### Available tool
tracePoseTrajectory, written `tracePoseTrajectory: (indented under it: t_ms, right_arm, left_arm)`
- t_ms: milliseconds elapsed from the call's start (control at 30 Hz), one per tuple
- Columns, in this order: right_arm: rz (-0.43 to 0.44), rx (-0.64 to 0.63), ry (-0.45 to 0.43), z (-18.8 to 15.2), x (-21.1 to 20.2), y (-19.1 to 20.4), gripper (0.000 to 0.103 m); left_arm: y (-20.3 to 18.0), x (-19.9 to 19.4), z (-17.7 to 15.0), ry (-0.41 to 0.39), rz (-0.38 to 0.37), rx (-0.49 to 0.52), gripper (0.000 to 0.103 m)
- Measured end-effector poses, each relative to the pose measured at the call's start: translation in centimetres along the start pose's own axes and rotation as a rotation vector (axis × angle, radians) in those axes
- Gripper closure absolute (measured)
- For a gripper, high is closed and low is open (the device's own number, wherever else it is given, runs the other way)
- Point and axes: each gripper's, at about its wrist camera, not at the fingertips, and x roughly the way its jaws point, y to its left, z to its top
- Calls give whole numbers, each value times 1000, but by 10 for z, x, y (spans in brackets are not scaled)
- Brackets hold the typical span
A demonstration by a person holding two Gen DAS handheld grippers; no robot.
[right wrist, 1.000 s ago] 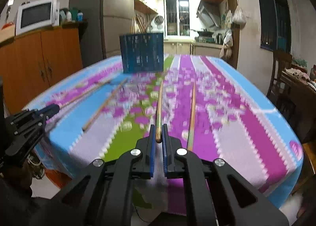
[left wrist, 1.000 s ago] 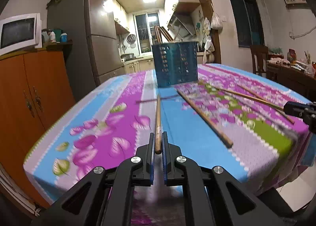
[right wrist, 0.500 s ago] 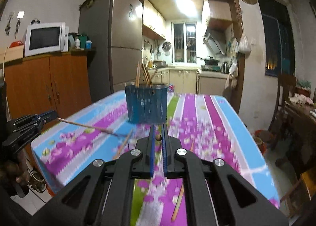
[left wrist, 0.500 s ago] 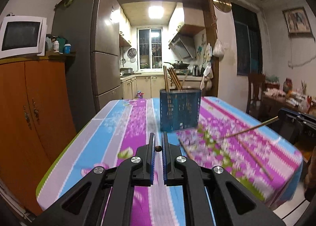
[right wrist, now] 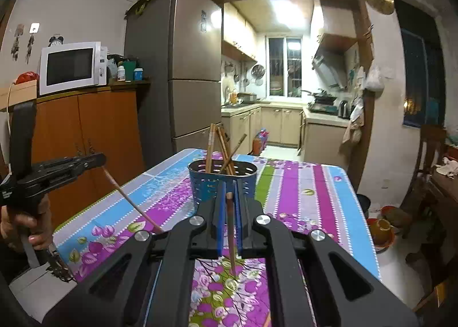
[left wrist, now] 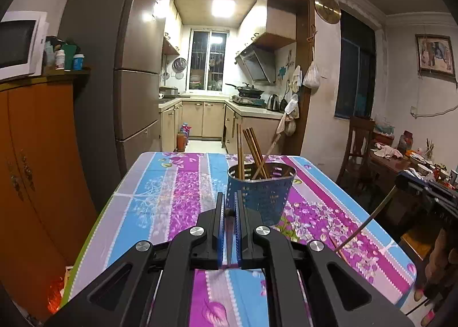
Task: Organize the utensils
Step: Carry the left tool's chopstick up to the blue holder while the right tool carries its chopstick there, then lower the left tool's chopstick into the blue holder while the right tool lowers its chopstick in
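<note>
A blue perforated utensil holder (left wrist: 259, 196) (right wrist: 221, 182) stands mid-table with several wooden chopsticks (left wrist: 252, 152) (right wrist: 217, 149) leaning in it. My left gripper (left wrist: 228, 204) is shut on a chopstick (left wrist: 229, 237) that hangs down from its jaws, high over the near side of the holder. In the right wrist view the left gripper (right wrist: 100, 159) appears at the left, its chopstick (right wrist: 128, 198) slanting down. My right gripper (right wrist: 229, 193) is likewise shut on a chopstick (right wrist: 230, 229). It shows in the left wrist view at the right (left wrist: 398, 181), with its chopstick (left wrist: 363, 224) angled down.
The floral tablecloth (left wrist: 160, 192) (right wrist: 309, 192) covers the table. One more chopstick (left wrist: 339, 251) lies on it near the right. An orange cabinet (left wrist: 34, 155) and a fridge (left wrist: 134, 75) stand at the left. A chair (left wrist: 355, 144) and a cluttered side table (left wrist: 400, 161) are at the right. A hand (right wrist: 28, 227) holds the left gripper's handle.
Both grippers rose from the tabletop, each lifting a chopstick that lay flat. The chopsticks now hang tilted downward, and the holder is seen from above.
</note>
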Motion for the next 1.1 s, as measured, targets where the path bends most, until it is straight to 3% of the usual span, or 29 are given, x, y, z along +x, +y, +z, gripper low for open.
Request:
tracePoseTrajectory:
  t_ms: [500,800,1100]
  right_arm:
    - [79,74,94,35,28,-5,98]
    - [77,81,80,55,26,-8,98]
    - [82,93,-44,137,33,-22,98]
  left_arm:
    - [-13,14,40,37,-58,10,95]
    - [-27,15,63,7,-83,35,95]
    - [-34,32,155,-88,-101,18,95]
